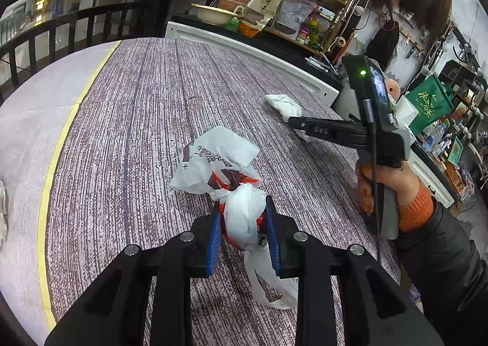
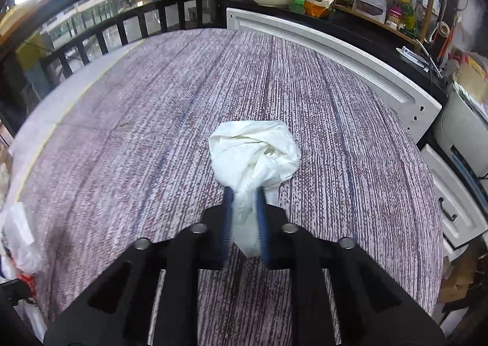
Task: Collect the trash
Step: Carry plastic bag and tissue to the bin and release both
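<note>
My left gripper [image 1: 244, 208] is shut on a knotted white plastic bag with red and brown print [image 1: 225, 169], which lies on the purple striped tablecloth [image 1: 146, 120]. My right gripper [image 2: 245, 205] is shut on a crumpled white tissue wad [image 2: 254, 150] over the same cloth. In the left wrist view the right gripper [image 1: 294, 124] shows at the right, held by a hand in an orange sleeve, with the tissue wad [image 1: 283, 103] at its tip. The printed bag also shows at the left edge of the right wrist view [image 2: 18, 239].
A white panel [image 2: 335, 50] runs along the table's far right edge. Shelves with packets, a bowl [image 1: 213, 15] and bottles stand behind it. A black railing [image 2: 122, 25] lies beyond the far edge. A yellow line [image 1: 55, 163] marks the cloth's left border.
</note>
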